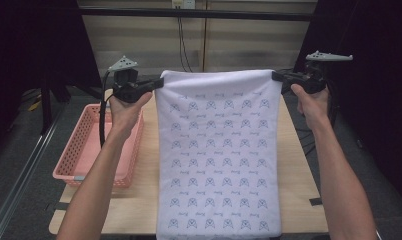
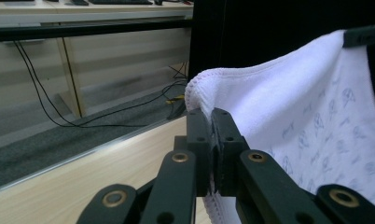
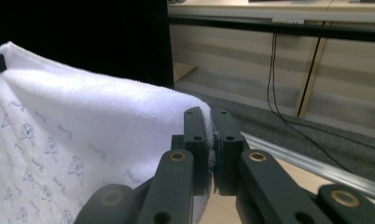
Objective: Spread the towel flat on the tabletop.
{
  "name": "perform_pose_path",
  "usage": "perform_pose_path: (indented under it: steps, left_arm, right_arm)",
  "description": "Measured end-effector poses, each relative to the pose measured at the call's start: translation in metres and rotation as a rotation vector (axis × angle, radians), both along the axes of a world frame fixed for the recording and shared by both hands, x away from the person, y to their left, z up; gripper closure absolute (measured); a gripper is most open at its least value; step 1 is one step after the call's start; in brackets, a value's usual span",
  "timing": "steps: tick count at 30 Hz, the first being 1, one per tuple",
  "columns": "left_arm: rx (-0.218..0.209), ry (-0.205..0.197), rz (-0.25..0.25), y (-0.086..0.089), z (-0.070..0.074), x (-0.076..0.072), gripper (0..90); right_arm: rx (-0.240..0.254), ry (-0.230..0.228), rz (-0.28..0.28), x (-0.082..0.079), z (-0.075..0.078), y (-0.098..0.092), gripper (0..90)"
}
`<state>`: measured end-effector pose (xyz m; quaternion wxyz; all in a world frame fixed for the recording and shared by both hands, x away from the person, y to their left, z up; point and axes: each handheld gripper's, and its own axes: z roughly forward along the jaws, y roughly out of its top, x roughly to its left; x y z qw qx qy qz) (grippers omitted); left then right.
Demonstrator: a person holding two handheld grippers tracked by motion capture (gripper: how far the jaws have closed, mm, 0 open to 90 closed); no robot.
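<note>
A white towel (image 1: 219,150) printed with small blue figures hangs stretched between both grippers above the wooden table (image 1: 299,190); its lower end lies at the table's front edge. My left gripper (image 1: 160,83) is shut on the towel's upper left corner, and my right gripper (image 1: 275,76) is shut on the upper right corner. In the left gripper view the black jaws pinch the hemmed towel (image 2: 288,107) corner, with the other gripper's tip at the far corner. In the right gripper view the jaws clamp the towel (image 3: 92,130) edge the same way.
A pink perforated basket (image 1: 89,150) sits on the table's left side. A black rail (image 1: 199,12) and hanging cables run along the far wall. Dark curtains stand at both sides. Grey floor surrounds the table.
</note>
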<state>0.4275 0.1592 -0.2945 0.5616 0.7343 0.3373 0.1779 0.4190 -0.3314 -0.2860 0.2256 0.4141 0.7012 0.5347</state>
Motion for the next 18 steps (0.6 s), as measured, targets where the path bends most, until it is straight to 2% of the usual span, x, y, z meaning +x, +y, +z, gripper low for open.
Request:
perform_pose_path:
  steps: [1, 3, 5, 7, 9, 10, 11, 14, 15, 18]
  left_arm:
    - [-0.016, 0.007, -0.003, -0.001, -0.002, -0.002, 87.4]
    - [0.013, 0.006, -0.003, -0.002, -0.007, -0.006, 87.4]
    - [0.024, 0.036, -0.024, -0.003, -0.017, -0.012, 87.4]
    - [0.027, 0.045, -0.041, -0.003, -0.023, -0.018, 87.4]
    - [0.019, 0.056, -0.056, -0.005, -0.027, -0.027, 87.4]
    - [0.019, 0.053, -0.069, -0.006, -0.030, -0.033, 87.4]
    - [0.038, 0.048, -0.075, -0.007, -0.032, -0.038, 87.4]
    - [0.039, 0.078, -0.096, -0.004, -0.042, -0.053, 87.3]
    - [0.038, 0.075, -0.108, -0.003, -0.045, -0.060, 87.3]
    - [0.030, 0.093, -0.125, 0.001, -0.058, -0.078, 87.3]
  right_arm:
    - [0.006, -0.010, 0.000, -0.003, 0.002, 0.000, 86.7]
    - [0.024, -0.016, 0.013, -0.010, -0.003, 0.002, 86.7]
    - [0.014, -0.001, 0.031, -0.019, -0.012, 0.003, 86.7]
    - [0.008, 0.016, 0.049, -0.029, -0.023, 0.003, 86.7]
    - [-0.017, 0.031, 0.058, -0.040, -0.030, 0.004, 86.8]
    - [-0.011, 0.032, 0.070, -0.045, -0.033, 0.003, 86.8]
    - [-0.008, 0.034, 0.076, -0.051, -0.035, 0.003, 86.8]
    - [-0.013, 0.054, 0.111, -0.069, -0.044, 0.000, 86.7]
    - [-0.026, 0.059, 0.115, -0.075, -0.047, -0.001, 86.7]
    - [-0.015, 0.090, 0.121, -0.096, -0.062, -0.006, 86.7]
